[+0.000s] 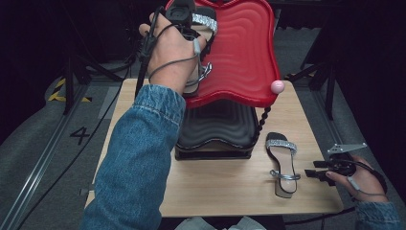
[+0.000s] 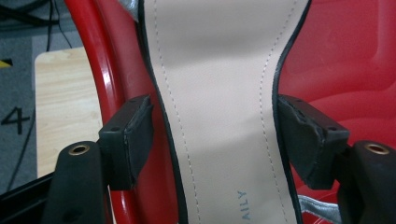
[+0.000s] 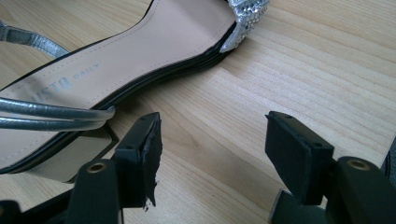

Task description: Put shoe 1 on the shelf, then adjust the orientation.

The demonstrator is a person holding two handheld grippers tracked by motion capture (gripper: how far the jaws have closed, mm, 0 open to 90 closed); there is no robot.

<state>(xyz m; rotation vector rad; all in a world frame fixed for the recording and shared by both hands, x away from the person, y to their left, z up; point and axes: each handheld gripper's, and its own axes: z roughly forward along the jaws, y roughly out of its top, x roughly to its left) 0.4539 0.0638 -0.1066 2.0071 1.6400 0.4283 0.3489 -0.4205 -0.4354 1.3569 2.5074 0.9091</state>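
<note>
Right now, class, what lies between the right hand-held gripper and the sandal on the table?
Bare wooden table, seen in the right gripper view, separates the hand-held gripper from the sandal.

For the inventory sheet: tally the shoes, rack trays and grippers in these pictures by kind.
Sandals: 2, one on the red tray, one on the table
Rack trays: 2, red tray, black tray
Grippers: 2, left gripper, right gripper
Total: 6

Overhead light fell evenly on the wooden table (image 1: 225,187), surroundings stayed dark; glare streaked the red tray's rim (image 2: 105,70), and the nearest black jaws looked softly out of focus
</note>
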